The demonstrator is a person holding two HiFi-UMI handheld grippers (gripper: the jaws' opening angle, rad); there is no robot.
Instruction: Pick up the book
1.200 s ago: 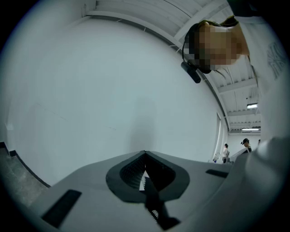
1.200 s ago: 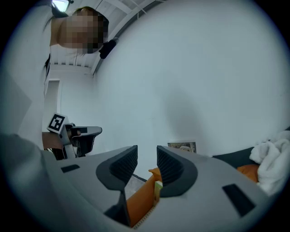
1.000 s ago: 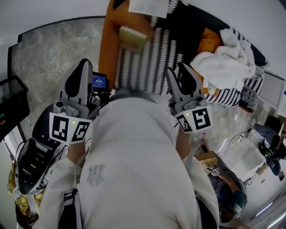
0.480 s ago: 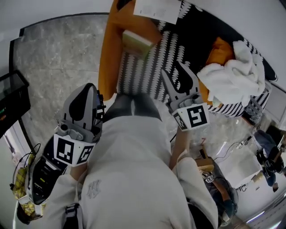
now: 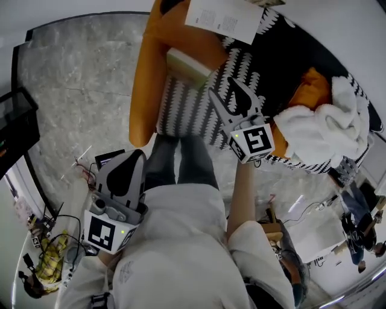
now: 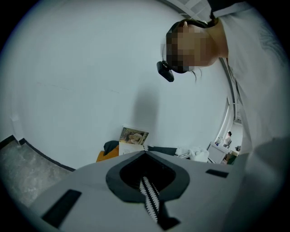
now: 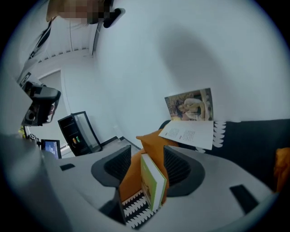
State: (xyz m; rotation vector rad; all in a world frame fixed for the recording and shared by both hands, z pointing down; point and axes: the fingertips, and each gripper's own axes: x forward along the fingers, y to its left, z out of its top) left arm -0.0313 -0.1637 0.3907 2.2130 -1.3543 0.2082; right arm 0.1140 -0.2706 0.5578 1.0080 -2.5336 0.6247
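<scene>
In the head view the left gripper [image 5: 140, 154] hangs at 7 o'clock over the grey marble floor [image 5: 78, 78]. Its toothed pads are pressed together with nothing between them.

The book [image 5: 188, 65], a thin one with a green cover, sits at 12 o'clock. It stands on its lower edge on the bedding and leans back against an orange cushion [image 5: 143, 84]. From above, its cream page block runs from 10 o'clock to 4 o'clock. In the right gripper view its long axis is nearly upright, the top tipped slightly toward 11 o'clock, with the narrow edge facing the jaws.

The right gripper [image 5: 221, 86] has just been opening and its jaws stand wide apart. The book lies in line with the gap, at 10 o'clock just beyond the tips, and neither pad presses on it.

The surface is a black-and-white patterned cover [image 5: 187, 105]. An open magazine [image 5: 223, 18] lies at 1 o'clock by the white wall, and a heap of white towels [image 5: 325, 130] is at 3 o'clock. A black glass-fronted cabinet [image 7: 79, 131] stands at 9 o'clock in the right gripper view.
</scene>
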